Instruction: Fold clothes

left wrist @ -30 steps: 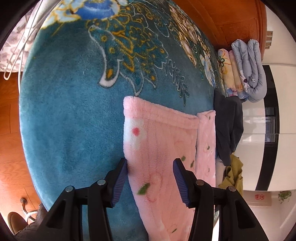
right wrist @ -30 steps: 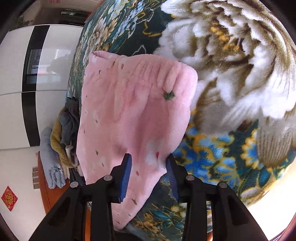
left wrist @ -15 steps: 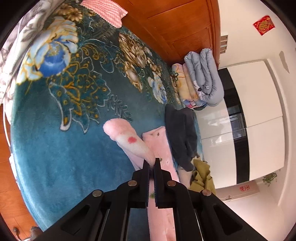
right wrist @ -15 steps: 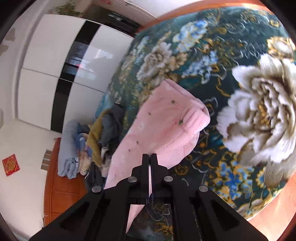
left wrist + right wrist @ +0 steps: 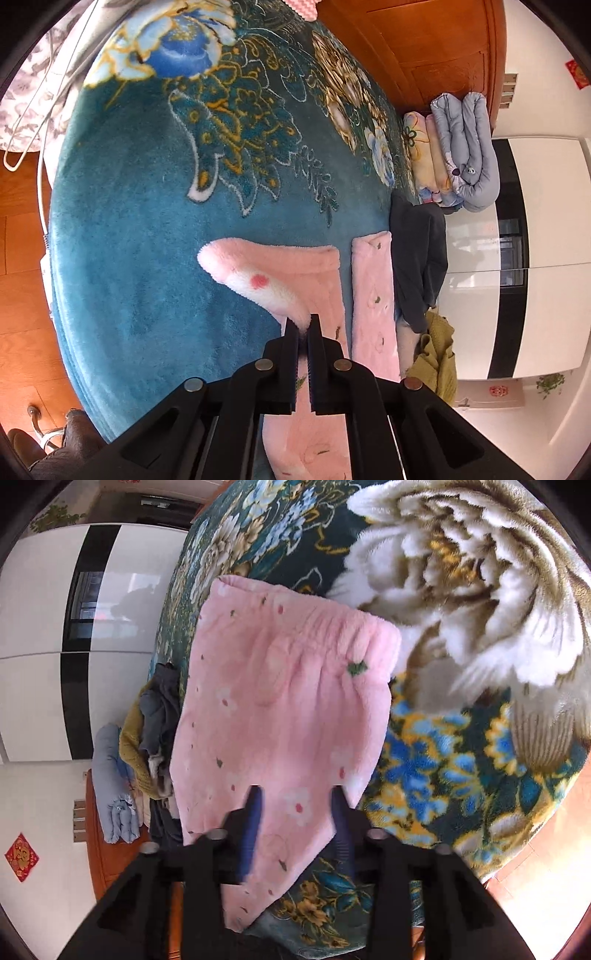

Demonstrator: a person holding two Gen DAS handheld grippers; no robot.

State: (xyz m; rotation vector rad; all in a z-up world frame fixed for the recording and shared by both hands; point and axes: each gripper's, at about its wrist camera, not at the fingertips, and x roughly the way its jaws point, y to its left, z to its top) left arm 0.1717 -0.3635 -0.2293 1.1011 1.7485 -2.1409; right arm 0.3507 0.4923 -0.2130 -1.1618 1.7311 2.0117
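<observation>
Left wrist view: left gripper pinches a lifted hem of the pink fleece trousers, which lie on the floral blanket.

Right wrist view: right gripper jaws have just been opening, spread over the trousers' cloth without pressing it.

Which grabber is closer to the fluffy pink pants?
Left. The left gripper is shut on a lifted edge of the pink pants. The right gripper has just been opening; its jaws stand apart over the pants without pinching them.
</observation>
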